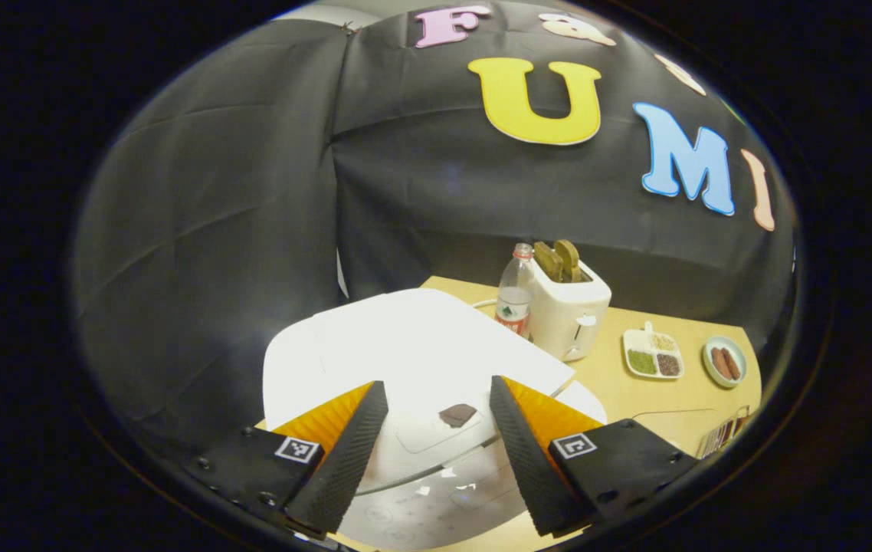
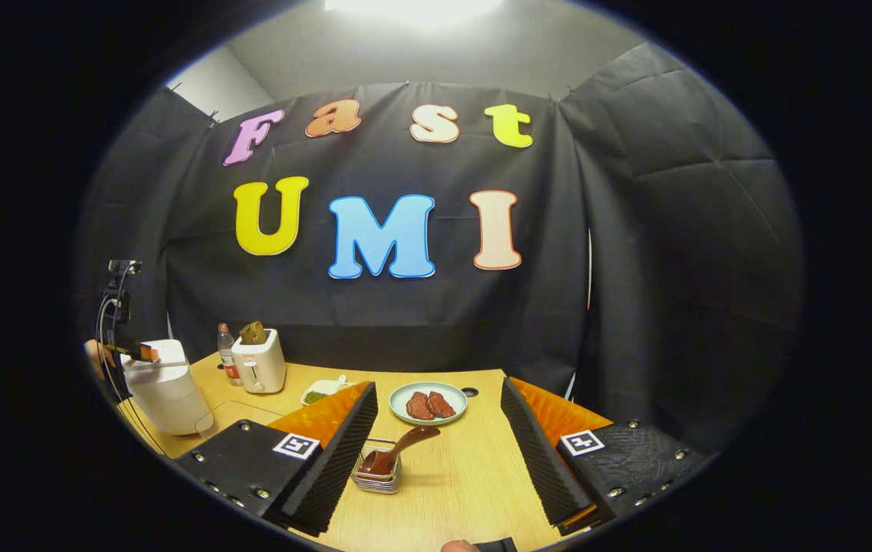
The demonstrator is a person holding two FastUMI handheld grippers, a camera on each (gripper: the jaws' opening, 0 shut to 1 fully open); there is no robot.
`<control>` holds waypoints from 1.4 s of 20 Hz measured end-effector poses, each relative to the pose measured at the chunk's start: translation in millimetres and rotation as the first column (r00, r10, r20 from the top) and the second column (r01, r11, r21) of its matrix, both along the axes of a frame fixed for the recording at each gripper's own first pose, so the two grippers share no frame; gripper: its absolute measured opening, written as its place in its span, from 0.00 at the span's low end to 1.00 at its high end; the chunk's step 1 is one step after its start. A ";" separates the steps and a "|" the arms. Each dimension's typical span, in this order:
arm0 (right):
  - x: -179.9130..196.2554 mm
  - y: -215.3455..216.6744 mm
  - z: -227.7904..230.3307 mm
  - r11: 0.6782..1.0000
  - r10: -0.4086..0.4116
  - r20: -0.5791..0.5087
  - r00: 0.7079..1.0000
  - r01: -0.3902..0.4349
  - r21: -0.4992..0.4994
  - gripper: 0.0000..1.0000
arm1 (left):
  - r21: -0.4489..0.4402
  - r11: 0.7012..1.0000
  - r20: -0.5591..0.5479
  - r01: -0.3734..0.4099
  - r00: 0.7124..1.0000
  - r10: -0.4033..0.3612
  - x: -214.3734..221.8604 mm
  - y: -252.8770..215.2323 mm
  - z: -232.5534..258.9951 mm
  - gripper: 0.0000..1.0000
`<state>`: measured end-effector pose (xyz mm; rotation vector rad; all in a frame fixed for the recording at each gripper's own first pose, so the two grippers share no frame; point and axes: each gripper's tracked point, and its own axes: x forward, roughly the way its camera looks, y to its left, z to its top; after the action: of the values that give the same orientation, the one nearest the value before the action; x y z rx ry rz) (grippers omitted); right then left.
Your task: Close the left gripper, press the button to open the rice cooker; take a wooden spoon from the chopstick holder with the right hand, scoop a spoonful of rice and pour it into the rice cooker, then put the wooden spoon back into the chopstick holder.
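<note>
White, glossy plastic rice cooker [image 1: 405,360] sits under my left hand-held gripper [image 1: 436,460], jaws apart; rigid, needs firm pressing. Dark wooden spoon [image 2: 398,451], light and stiff, leans in the wire chopstick holder [image 2: 377,474] between my spread right hand-held gripper [image 2: 436,468]; I'd grasp its handle.

Non-task stuff on the wooden surface [image 2: 451,491]: white toaster [image 1: 568,318] with two slices sticking up, plastic bottle [image 1: 516,299] just beside it, divided white dish [image 1: 654,353] of grains, round plate [image 2: 428,403] with two brown meat pieces.
</note>
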<state>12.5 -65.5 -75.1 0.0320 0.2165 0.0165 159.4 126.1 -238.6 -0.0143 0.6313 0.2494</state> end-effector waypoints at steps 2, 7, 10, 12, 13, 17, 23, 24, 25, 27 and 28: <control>-1.9 6.2 0.1 1.000 0.006 0.002 1.000 -0.006 0.003 0.99 | 0.000 1.000 -0.019 0.005 1.000 -0.005 -1.8 -1.4 -4.7 0.95; -3.6 26.4 -3.0 0.999 0.033 -0.008 0.999 -0.033 0.011 0.99 | -0.027 1.000 0.001 0.009 1.000 -0.009 0.5 -1.4 -3.3 0.98; -2.1 42.1 5.5 0.998 0.060 0.003 0.998 -0.060 0.025 0.99 | -0.057 0.998 0.076 0.038 0.997 -0.033 -3.1 -3.8 9.0 0.98; 0.9 51.3 18.4 0.997 0.071 0.030 0.997 -0.072 0.027 0.99 | -0.044 0.997 0.155 0.061 0.987 -0.053 -3.9 -8.1 37.7 0.98; 2.3 55.4 24.8 0.997 0.073 0.043 0.996 -0.074 0.028 0.99 | -0.034 0.996 0.197 0.084 0.977 -0.076 -4.4 -14.2 57.7 0.98; -0.5 78.4 55.3 0.993 0.102 0.098 0.990 -0.107 0.054 0.99 | 0.016 0.977 0.384 0.211 0.901 -0.201 -21.0 -56.1 152.6 0.97; -9.0 99.4 80.7 0.990 0.127 0.160 0.979 -0.137 0.047 0.99 | 0.025 0.954 0.510 0.299 0.817 -0.269 -77.9 -103.9 225.5 0.99; -10.5 102.5 81.9 0.989 0.126 0.173 0.977 -0.139 0.060 0.98 | 0.022 0.951 0.522 0.310 0.807 -0.275 -96.0 -113.3 230.6 0.99; -12.9 101.9 80.3 0.990 0.115 0.177 0.977 -0.128 0.064 0.99 | 0.029 0.948 0.538 0.316 0.795 -0.280 -110.4 -118.4 235.2 0.96; -17.2 99.5 77.7 0.992 0.095 0.181 0.979 -0.108 0.065 0.99 | 0.049 0.938 0.570 0.344 0.761 -0.309 -130.3 -129.7 244.9 0.99; -18.3 100.2 78.6 0.993 0.088 0.182 0.979 -0.101 0.067 0.99 | 0.063 0.935 0.584 0.349 0.747 -0.318 -134.6 -131.0 248.1 0.99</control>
<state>-5.8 34.7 3.5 0.0952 0.0371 0.1221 24.8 -4.9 9.5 -0.0254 0.0067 -0.1275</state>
